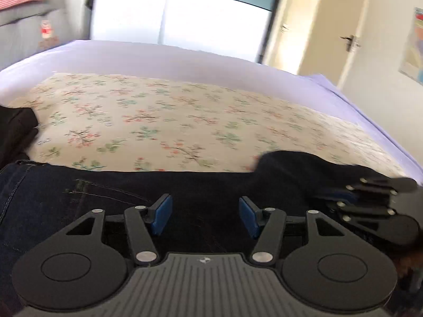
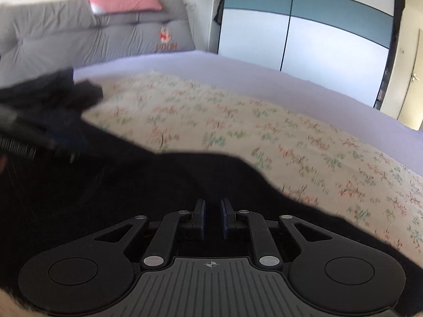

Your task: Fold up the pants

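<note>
Dark blue jeans (image 1: 79, 198) lie across the near edge of the bed, stitching showing at the left. My left gripper (image 1: 205, 215) hovers over them, open wide, with nothing pinched between its blue pads (image 1: 161, 214). To its right, my right gripper (image 1: 343, 194) lies on its side with a raised hump of the pants (image 1: 285, 163) running into its fingers. In the right wrist view the jaws of the right gripper (image 2: 212, 216) stand only a narrow gap apart on the dark pants (image 2: 158, 185). The left gripper (image 2: 53, 137) shows there blurred at the far left.
A floral cover (image 1: 171, 121) lies on a lavender sheet (image 1: 185, 58) beyond the pants. Another dark garment (image 1: 15, 126) sits at the left edge. A grey headboard cushion (image 2: 92, 39) with a pink pillow (image 2: 121, 0), a wardrobe (image 2: 317, 39) and a door (image 1: 351, 42) stand behind.
</note>
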Demonstrator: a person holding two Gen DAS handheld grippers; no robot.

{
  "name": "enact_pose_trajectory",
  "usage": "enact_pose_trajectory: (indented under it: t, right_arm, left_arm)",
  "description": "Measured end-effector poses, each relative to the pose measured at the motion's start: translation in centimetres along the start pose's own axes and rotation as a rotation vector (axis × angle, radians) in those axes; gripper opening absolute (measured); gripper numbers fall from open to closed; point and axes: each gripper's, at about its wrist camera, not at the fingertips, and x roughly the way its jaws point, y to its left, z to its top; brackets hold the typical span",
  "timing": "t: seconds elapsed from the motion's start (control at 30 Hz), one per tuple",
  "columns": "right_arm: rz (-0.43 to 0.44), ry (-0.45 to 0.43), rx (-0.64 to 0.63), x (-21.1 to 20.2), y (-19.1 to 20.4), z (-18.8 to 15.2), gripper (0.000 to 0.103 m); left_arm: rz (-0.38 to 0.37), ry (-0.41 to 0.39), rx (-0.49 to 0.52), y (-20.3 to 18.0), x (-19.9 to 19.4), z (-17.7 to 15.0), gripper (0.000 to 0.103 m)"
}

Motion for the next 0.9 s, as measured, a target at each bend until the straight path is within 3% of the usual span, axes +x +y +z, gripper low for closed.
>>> enact_pose_trajectory:
  t: [0.03,0.07,0.1,0.17,0.2,0.27,0.33,0.4,0.53,0.67,0.73,0.8,0.9]
  right_arm:
    - [-0.028,0.01,0.003,0.9,-0.5,0.0,0.012]
    - [-0.071,0.021,0.013,1.7,-1.5,0.4,0.01]
    - [-0.109,0.028,0.032,2.4,-2.7,0.7,0.006]
    - [-0.195,0.06,0.111,3.6,-5.6,1.4,0.006]
    - [-0.22,0.07,0.147,3.8,-6.9,1.6,0.006]
    - [-0.266,0.086,0.192,3.4,-8.8,1.7,0.01]
    - [-0.253,0.066,0.202,1.6,-9.4,1.5,0.014]
    - [-0.219,0.05,0.179,-0.6,-8.9,1.1,0.017]
    - [-0.192,0.066,0.12,-4.1,-7.3,-0.9,0.025]
    - [-0.229,0.12,0.125,-6.1,-8.0,-4.1,0.031]
    - [-0.27,0.156,0.169,-6.9,-9.7,-6.0,0.034]
    - [-0.307,0.175,0.226,-8.1,-12.0,-7.6,0.044]
    - [-0.462,0.256,0.296,-9.8,-15.2,-8.7,0.051]
  left_arm:
    - [0.058,0.026,-0.024,0.4,0.8,-0.1,0.09]
    - [0.123,0.052,-0.056,1.3,1.2,-0.3,0.074]
    - [0.156,0.05,-0.089,2.0,1.1,-0.3,0.066]
    - [0.18,0.059,-0.138,2.5,0.8,0.0,0.062]
    - [0.223,0.057,-0.129,2.4,0.6,0.2,0.055]
    - [0.266,0.048,-0.098,2.0,0.5,0.0,0.055]
    - [0.249,0.047,-0.09,1.2,0.4,0.2,0.066]
    - [0.192,0.046,-0.09,0.5,0.1,0.3,0.095]
    - [0.046,0.041,-0.069,-1.8,-0.7,-0.1,0.099]
    - [-0.037,0.072,-0.023,-3.7,-0.6,-1.5,0.103]
    - [-0.044,0.113,0.013,-4.5,-0.5,-2.7,0.103]
    - [-0.023,0.109,0.064,-5.1,-0.7,-3.8,0.103]
    - [-0.004,0.108,0.128,-6.1,-1.8,-4.9,0.103]
